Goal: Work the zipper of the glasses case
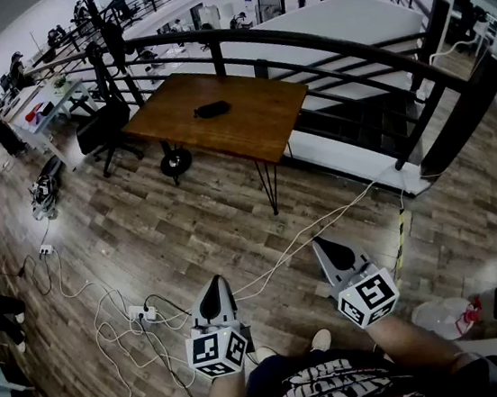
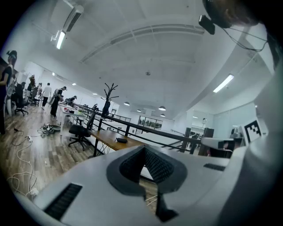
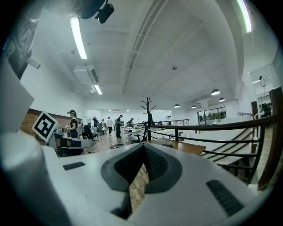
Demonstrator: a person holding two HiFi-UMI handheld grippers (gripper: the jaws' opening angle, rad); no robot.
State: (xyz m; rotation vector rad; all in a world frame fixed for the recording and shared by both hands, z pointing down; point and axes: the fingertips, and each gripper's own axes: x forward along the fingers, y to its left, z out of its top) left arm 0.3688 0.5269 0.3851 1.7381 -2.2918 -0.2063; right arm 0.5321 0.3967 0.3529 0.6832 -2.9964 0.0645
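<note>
My left tongs and right tongs are closed, empty; the glasses case lies far off on the surface; I should approach, squaring up first.

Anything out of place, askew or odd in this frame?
Nothing is spilled or damaged. The odd part is that the glasses case lies on the wooden table across the room. The left hand-held gripper and right hand-held gripper are shut, empty and nowhere near it. Loose cables sprawl over the floor.
</note>
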